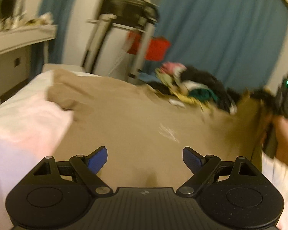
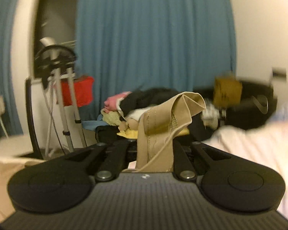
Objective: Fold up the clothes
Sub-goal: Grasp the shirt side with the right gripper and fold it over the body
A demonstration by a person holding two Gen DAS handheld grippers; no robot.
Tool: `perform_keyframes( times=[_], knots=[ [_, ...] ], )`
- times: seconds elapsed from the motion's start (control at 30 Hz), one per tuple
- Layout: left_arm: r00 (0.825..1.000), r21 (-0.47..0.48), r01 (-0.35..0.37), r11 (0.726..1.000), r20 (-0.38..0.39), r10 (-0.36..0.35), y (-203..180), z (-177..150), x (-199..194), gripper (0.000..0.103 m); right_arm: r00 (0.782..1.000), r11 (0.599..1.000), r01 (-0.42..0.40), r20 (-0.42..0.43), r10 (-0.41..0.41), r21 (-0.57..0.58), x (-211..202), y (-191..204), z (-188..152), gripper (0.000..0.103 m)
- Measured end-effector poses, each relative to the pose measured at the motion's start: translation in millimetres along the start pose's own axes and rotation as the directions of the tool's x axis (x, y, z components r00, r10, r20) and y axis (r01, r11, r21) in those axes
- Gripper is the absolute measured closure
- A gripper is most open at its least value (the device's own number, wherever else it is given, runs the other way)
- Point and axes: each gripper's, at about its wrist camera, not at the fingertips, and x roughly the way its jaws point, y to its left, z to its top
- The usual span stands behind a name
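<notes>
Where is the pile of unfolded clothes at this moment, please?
In the left wrist view the pile of clothes lies at the far right of the bed, beyond the tan garment and before the blue curtain.

Both views are smeared by motion blur. In the left wrist view the heap of clothes (image 1: 191, 90) at the far edge of the bed is blurred past telling single pieces apart, and the right gripper (image 1: 262, 95) at the right edge is partly cut off by the frame. In the right wrist view the fingertips of that gripper are hidden by the bunched tan garment (image 2: 163, 126). A brown boxy object (image 2: 227, 94) is too blurred to be identified.
</notes>
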Motion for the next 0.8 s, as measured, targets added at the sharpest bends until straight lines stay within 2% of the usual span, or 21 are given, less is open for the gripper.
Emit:
perform_keyframes(
  times=[0.17,0.3,0.4,0.53,0.6,0.63,0.67,0.7,0.73,0.77,0.8],
  knots=[
    [0.997,-0.092,-0.044,0.995,0.058,0.049,40,32,-23,0.015,1.000,0.972,-0.019,0.019,0.024,-0.235,-6,89,-6,0.096],
    [0.993,-0.175,-0.084,0.981,0.071,0.098,71,41,-21,0.015,0.998,0.909,-0.056,-0.029,0.049,-0.413,3,165,-43,0.096],
    [0.991,-0.181,-0.123,0.976,0.039,0.132,80,42,-7,0.015,0.993,0.870,-0.096,-0.100,0.054,-0.483,16,206,-74,0.095],
    [0.987,-0.137,-0.151,0.979,0.042,0.158,79,39,3,0.015,0.978,0.851,-0.165,-0.192,0.077,-0.498,28,231,-100,0.095],
    [0.989,-0.140,-0.144,0.980,0.024,0.149,81,35,9,0.015,0.970,0.850,-0.191,-0.227,0.086,-0.491,30,237,-106,0.093],
    [0.990,-0.145,-0.138,0.980,0.015,0.142,82,34,11,0.015,0.964,0.859,-0.219,-0.239,0.117,-0.463,27,236,-102,0.088],
    [0.991,-0.151,-0.133,0.979,0.009,0.136,84,33,12,0.015,0.957,0.866,-0.249,-0.250,0.150,-0.433,25,234,-99,0.067],
    [0.991,-0.154,-0.131,0.979,0.007,0.134,84,33,14,0.015,0.941,0.873,-0.300,-0.271,0.205,-0.384,22,231,-92,0.031],
    [0.991,-0.156,-0.131,0.979,0.010,0.134,84,33,15,0.015,0.926,0.876,-0.342,-0.279,0.254,-0.339,17,227,-86,0.017],
    [0.991,-0.154,-0.130,0.979,0.013,0.134,84,33,15,0.015,0.910,0.876,-0.382,-0.284,0.302,-0.294,12,222,-80,0.009],
    [0.991,-0.148,-0.130,0.980,0.016,0.134,82,33,15,0.015,0.904,0.878,-0.403,-0.263,0.337,-0.260,1,216,-73,0.009]
  ],
)
